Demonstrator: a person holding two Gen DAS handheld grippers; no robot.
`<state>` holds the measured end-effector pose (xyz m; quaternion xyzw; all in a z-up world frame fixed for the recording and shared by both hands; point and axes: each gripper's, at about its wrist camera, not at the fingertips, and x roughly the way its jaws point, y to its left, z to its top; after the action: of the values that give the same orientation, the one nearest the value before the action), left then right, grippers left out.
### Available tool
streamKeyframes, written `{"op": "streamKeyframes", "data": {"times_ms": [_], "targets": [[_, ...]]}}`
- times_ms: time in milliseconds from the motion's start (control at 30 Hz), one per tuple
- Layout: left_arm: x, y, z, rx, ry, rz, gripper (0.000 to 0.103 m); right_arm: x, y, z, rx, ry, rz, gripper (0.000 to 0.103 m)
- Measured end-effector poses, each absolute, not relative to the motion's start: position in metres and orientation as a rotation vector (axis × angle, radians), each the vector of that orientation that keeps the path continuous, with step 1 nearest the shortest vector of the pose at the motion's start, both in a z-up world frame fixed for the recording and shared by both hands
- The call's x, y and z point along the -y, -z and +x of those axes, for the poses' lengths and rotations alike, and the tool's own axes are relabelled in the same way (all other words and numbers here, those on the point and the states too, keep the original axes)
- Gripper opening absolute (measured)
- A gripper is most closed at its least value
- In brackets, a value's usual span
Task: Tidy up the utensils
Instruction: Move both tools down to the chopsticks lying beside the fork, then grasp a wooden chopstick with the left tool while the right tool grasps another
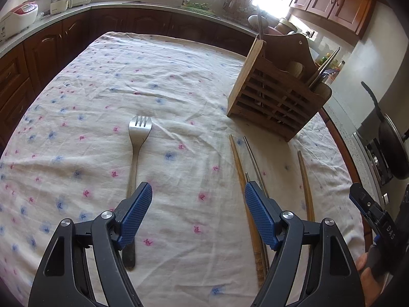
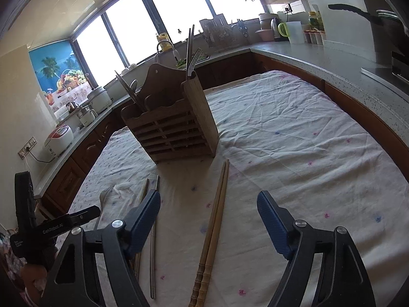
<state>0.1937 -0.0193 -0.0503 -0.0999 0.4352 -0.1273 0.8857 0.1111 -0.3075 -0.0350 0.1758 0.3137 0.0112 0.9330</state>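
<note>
A metal fork [image 1: 136, 153] lies on the flowered tablecloth [image 1: 102, 102], its handle running under my left gripper's left finger. My left gripper [image 1: 198, 199] is open and empty above the cloth. A wooden utensil holder [image 1: 276, 97] stands at the right, with a fork and chopsticks in it. Wooden and metal chopsticks [image 1: 249, 179] lie in front of it. In the right wrist view a pair of wooden chopsticks [image 2: 213, 227] lies between the fingers of my open, empty right gripper [image 2: 208, 204]. The holder [image 2: 173, 125] stands beyond. The fork [image 2: 103, 199] and metal chopsticks [image 2: 153, 245] lie to the left.
A kitchen counter [image 2: 319, 58] wraps around the table with cookers, bottles and a kettle. A rice cooker [image 1: 19, 16] sits at the far left. A black pan [image 1: 391, 140] hangs at the right. The table's wooden edge [image 1: 342, 148] runs close to the holder.
</note>
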Motion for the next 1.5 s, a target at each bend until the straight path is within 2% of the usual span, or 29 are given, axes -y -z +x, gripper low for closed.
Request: {"op": "streamKeyframes", "data": {"times_ms": [100,467,533,600,800,967,1033,1067,1367,1400,1500], "targets": [[0.023,0.049,0.198,-0.908,0.269,-0.199,0.076,0.308,0.039,0.116,-0.665,-0.020,0.360,0.059],[0.045,0.054,0.228,-0.952,0.277,-0.157,0.076,0.313,0.052,0.154,-0.769,-0.009,0.325,0.035],[0.050,0.055,0.234,-0.962,0.276,-0.149,0.072,0.312,0.058,0.164,-0.797,-0.010,0.314,0.031],[0.055,0.059,0.241,-0.981,0.280,-0.139,0.065,0.311,0.062,0.172,-0.818,-0.004,0.304,0.022],[0.066,0.066,0.256,-1.014,0.286,-0.110,0.063,0.307,0.073,0.189,-0.873,0.008,0.264,0.019],[0.078,0.073,0.267,-1.039,0.299,-0.070,0.058,0.307,0.081,0.198,-0.904,0.006,0.242,0.016],[0.083,0.078,0.272,-1.056,0.304,-0.052,0.048,0.306,0.081,0.202,-0.908,0.015,0.230,0.015],[0.086,0.079,0.273,-1.055,0.303,-0.039,0.047,0.307,0.082,0.204,-0.914,0.019,0.228,0.014],[0.115,0.082,0.280,-1.019,0.288,0.137,0.044,0.306,0.083,0.231,-0.915,0.033,0.195,0.011],[0.119,0.082,0.279,-1.009,0.286,0.164,0.042,0.306,0.083,0.233,-0.912,0.033,0.191,0.011],[0.127,0.082,0.278,-1.001,0.310,0.183,0.022,0.302,0.084,0.237,-0.897,0.035,0.172,0.012]]}}
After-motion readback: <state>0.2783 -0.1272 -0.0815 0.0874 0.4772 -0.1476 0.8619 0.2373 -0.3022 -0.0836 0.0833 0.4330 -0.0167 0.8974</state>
